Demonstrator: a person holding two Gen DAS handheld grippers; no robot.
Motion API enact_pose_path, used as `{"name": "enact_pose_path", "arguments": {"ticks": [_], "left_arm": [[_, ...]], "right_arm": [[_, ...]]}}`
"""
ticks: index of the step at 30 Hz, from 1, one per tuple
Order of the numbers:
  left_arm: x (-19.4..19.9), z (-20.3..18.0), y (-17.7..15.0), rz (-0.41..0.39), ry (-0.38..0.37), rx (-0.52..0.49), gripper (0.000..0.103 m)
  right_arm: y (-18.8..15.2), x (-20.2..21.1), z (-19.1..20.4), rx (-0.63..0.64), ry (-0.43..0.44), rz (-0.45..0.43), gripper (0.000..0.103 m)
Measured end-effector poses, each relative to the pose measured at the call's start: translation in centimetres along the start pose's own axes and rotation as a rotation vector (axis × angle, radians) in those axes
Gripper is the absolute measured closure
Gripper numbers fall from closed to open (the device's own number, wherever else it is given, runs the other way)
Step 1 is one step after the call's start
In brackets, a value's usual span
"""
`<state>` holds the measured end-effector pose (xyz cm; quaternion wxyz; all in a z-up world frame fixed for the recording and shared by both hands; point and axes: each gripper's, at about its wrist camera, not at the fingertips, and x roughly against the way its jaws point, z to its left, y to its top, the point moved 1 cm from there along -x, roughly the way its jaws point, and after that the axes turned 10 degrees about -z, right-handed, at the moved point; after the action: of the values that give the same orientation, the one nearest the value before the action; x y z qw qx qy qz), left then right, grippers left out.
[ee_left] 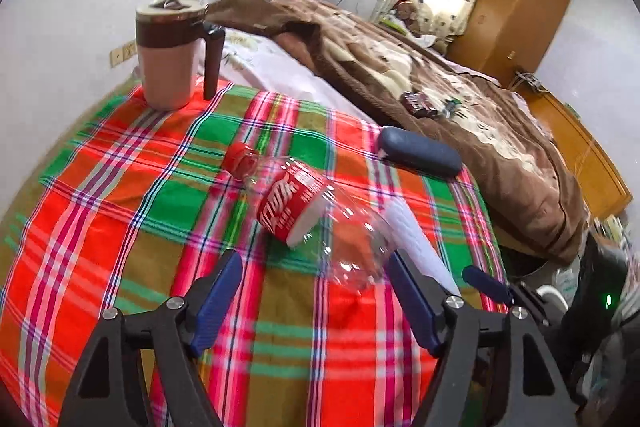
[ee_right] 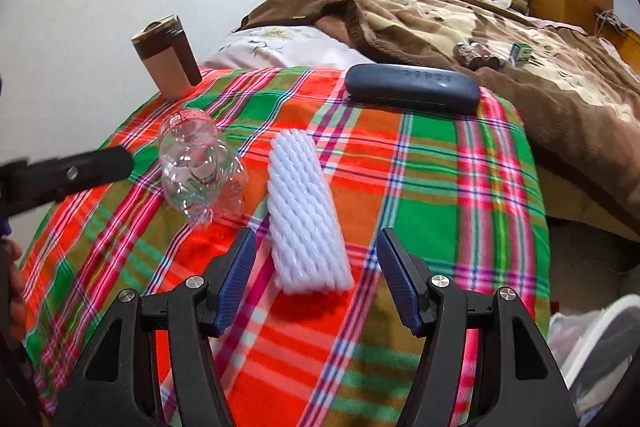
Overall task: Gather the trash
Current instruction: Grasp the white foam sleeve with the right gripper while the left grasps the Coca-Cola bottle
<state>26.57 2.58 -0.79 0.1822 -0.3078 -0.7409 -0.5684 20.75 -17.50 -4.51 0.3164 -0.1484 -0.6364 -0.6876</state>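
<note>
A table (ee_right: 440, 163) draped in a bright red, green and orange plaid cloth stands beside a bed (ee_right: 500, 39) with a brown blanket. Nothing has been collected yet, judging by how things lie: both pieces of likely trash rest on the cloth and neither tool holds anything.

At the far left corner stands a lidded pink and brown mug (ee_left: 176, 51), upright, well apart from the rest; it looks like something to keep.

Nearer the middle lies an empty clear plastic bottle (ee_left: 304, 207) on its side, red cap pointing toward the mug, base toward the camera. The left tool (ee_left: 316, 271) hovers just short of the base, its blue-padded jaws spread wide and empty, with the bottle's base roughly in line between them but not touched.

Just right of the bottle lies a white foam net sleeve (ee_right: 304, 211), flat on the cloth. The right tool (ee_right: 316, 259) hangs over its near end, jaws likewise apart and empty, the sleeve lying between them without contact.

At the far right edge of the table sits a dark blue glasses case (ee_right: 412, 87), probably not trash.

Further right, on the bed, lie small wrappers (ee_right: 480, 55), possibly trash too. A pale bin or bag (ee_right: 588, 339) shows at the lower right corner, unclear. Both pickups and the disposal remain.
</note>
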Motion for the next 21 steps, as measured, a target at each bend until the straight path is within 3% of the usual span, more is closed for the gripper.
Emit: {"name": "enact_pose_path", "arguments": {"ticks": [3, 9, 15, 21], "left_arm": [[-1.5, 0.3, 0.9, 0.022, -0.033, 0.05, 0.027], [-4.4, 0.3, 1.8, 0.053, 0.005, 0.071, 0.027], [-7.3, -0.1, 2.2, 0.066, 0.032, 0.091, 0.026], [-9.8, -0.8, 1.7, 0.105, 0.082, 0.063, 0.026]], "right_arm": [[0.2, -0.7, -0.1, -0.008, 0.005, 0.017, 0.039], [0.0, -1.6, -0.1, -0.015, -0.004, 0.033, 0.039], [-0.1, -1.7, -0.5, -0.02, -0.03, 0.043, 0.059], [-0.2, -1.5, -1.0, -0.034, -0.046, 0.037, 0.067]]}}
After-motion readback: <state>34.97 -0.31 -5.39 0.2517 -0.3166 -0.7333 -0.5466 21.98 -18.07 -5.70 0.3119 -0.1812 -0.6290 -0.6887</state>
